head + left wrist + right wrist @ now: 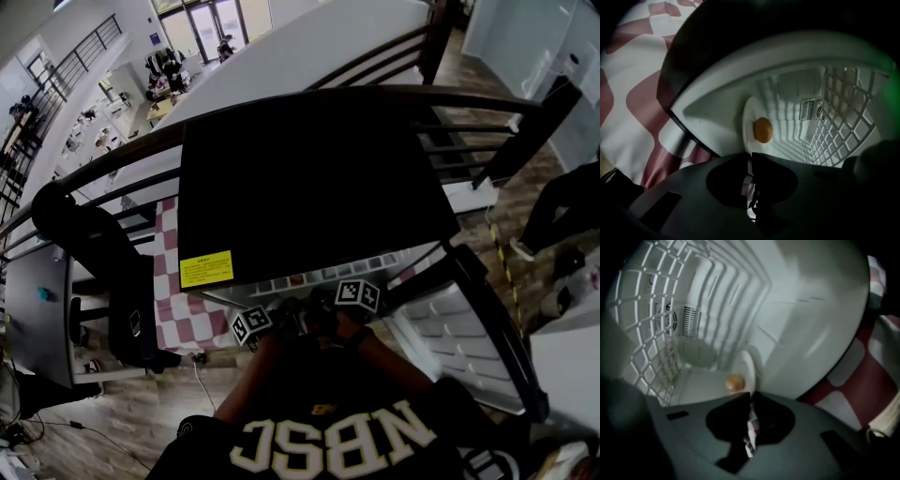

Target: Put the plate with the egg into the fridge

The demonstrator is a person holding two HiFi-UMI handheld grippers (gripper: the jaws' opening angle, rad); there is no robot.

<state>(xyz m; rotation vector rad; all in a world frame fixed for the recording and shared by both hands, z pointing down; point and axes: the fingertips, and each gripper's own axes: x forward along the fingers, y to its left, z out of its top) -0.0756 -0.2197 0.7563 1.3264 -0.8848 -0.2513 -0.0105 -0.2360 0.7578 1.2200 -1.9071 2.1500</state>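
Two tools, left gripper (751, 157) and right gripper (751, 394), are each clamping narrow jaws on the near rim of the plate (749, 115), holding it inside the fridge (787, 89), with the egg (762, 130) at one o'clock from the left jaws. The next move, I judge, is calling for lowering and releasing. The plate's underside is hiding; it is possibly resting already.

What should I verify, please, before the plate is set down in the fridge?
1. Left tongs shut on the plate rim: ok.
2. Right tongs shut on the rim too: ok.
3. Egg sitting on the plate: ok.
4. Fridge door open: ok.
5. Plate apart from the wire rack: ok.
6. Plate resting on the fridge floor: cannot tell.
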